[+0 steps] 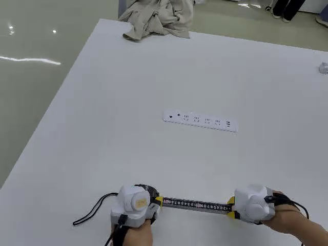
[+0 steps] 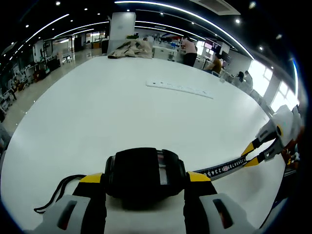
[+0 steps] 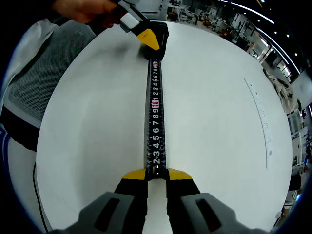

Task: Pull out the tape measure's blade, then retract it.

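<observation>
A black tape measure case [image 2: 145, 171] sits clamped between the yellow-tipped fingers of my left gripper [image 2: 145, 178], low on the white table [image 1: 154, 77]. In the head view the left gripper [image 1: 154, 204] is at the bottom left and the case [image 1: 147, 190] peeks out beside it. The numbered blade [image 1: 196, 205] stretches rightward over the table to my right gripper [image 1: 230, 210], which is shut on the blade's end. In the right gripper view the blade [image 3: 156, 117] runs straight away from my right gripper [image 3: 156, 173] to the case [image 3: 158, 41]. A black wrist strap [image 1: 92, 210] trails left from the case.
A white power strip [image 1: 200, 121] lies mid-table, well beyond the grippers. A crumpled beige cloth [image 1: 156, 20] rests at the table's far edge. The table's left edge drops to a shiny floor. People stand in the background of the left gripper view.
</observation>
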Demonstrator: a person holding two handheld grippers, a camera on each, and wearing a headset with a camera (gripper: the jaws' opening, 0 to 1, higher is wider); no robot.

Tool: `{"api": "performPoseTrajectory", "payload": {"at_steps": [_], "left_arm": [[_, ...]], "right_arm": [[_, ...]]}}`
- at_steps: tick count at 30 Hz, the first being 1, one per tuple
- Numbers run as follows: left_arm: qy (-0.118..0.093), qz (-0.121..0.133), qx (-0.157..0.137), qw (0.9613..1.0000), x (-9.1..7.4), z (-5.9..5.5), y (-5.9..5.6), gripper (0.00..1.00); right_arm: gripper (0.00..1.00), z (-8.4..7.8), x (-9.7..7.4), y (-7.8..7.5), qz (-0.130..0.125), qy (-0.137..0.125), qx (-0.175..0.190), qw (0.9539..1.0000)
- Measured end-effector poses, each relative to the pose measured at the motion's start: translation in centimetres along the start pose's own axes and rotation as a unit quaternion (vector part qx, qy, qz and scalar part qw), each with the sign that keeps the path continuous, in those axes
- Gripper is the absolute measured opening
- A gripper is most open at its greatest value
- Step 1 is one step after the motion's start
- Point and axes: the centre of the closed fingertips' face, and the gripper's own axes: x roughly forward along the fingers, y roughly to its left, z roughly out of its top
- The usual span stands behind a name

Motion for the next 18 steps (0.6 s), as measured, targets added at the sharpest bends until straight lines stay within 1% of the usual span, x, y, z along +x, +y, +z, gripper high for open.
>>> {"api": "performPoseTrajectory", "payload": {"at_steps": [3, 6, 9, 18], "left_arm": [[0.002, -0.001, 0.002, 1.0, 0.0, 0.0, 0.0, 0.61], [0.003, -0.002, 0.001, 1.0, 0.0, 0.0, -0.1, 0.61], [0.005, -0.002, 0.001, 1.0, 0.0, 0.0, -0.1, 0.61], [0.004, -0.003, 0.003, 1.0, 0.0, -0.1, 0.0, 0.61]], "right_arm": [[0.13, 0.0, 0.3, -0.2, 0.0, -0.002, -0.001, 1.0], [0.13, 0.8, 0.4, -0.3, -0.002, -0.006, -0.004, 1.0], [0.13, 1.2, 0.6, -0.3, -0.003, -0.009, -0.007, 0.9999], [0.13, 2.0, 0.9, -0.3, -0.003, -0.014, -0.01, 0.9999]]}}
